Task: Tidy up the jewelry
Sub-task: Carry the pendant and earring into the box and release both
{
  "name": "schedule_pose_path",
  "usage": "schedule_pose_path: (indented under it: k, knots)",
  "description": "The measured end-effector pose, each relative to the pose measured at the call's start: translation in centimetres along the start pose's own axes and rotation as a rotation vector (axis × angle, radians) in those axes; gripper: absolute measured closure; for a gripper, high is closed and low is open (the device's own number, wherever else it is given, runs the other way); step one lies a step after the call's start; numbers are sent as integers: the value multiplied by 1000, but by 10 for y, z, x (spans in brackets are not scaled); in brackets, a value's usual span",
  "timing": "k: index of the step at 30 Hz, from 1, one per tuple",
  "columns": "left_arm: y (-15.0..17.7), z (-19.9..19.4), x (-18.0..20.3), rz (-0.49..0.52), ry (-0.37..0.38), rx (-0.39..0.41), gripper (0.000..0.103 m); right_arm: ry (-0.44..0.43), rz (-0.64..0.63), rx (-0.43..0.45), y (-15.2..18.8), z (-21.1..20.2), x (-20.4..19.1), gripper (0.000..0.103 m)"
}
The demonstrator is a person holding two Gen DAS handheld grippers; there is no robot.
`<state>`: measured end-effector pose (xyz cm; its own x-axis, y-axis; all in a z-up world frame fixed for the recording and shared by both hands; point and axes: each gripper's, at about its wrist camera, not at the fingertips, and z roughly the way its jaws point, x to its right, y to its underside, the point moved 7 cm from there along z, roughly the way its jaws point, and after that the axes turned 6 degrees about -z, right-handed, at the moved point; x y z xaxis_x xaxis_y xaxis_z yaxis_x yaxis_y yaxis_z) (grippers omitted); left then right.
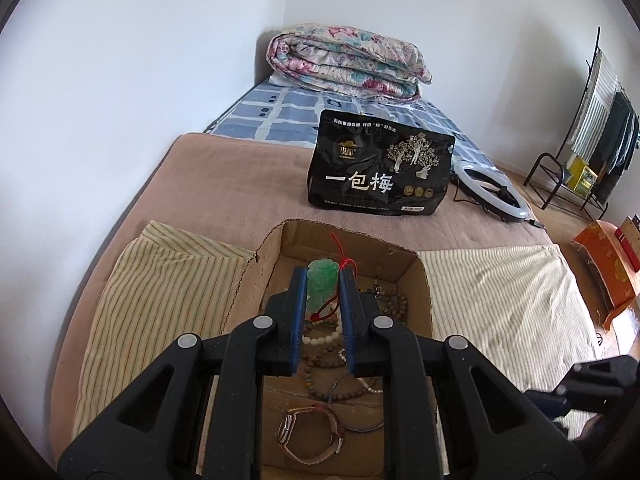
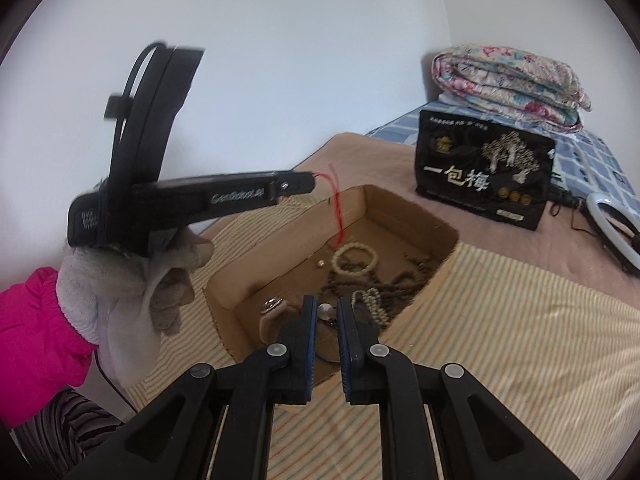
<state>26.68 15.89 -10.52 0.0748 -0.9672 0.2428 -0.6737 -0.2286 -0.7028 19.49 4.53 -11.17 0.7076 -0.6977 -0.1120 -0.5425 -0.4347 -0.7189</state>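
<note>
The left gripper [image 1: 323, 284] had its fingers [image 1: 298, 312] pinched narrow on a green pendant [image 1: 322, 286], the red cord [image 1: 340, 252] looping up past the pads and, in the right wrist view, dangling from the fingertips toward the box [image 2: 404, 208]. The right gripper [image 2: 325, 310] was drawn in tight too; something small and pale sat between its tips [image 2: 326, 312], possibly a watch face, though whether the pads actually bit on it could not be told.

The pendant hung over the box, above the tangle of beads [image 1: 320, 338] and a watch [image 1: 310, 438] on the cardboard floor.

To do this step well, judging by the scene: keep the squeeze firm, since a carved stone is slick and heavy for its size; lower it before letting go instead of dropping it; and mind that loose cord, which could snag the beads.

Readable writing: the left gripper's side carried "GenRobot.ai" [image 2: 238, 196]. The black bag [image 1: 380, 164] on the bed showed big white characters, "一包梅". Smaller print stayed too fine to read.
</note>
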Motion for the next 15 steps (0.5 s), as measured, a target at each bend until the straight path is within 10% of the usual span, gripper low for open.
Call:
schedule_pose_path:
  k: [15]
  knots:
    - [9, 23, 11, 29, -1, -54, 89, -6, -24, -86, 19, 31, -20, 94]
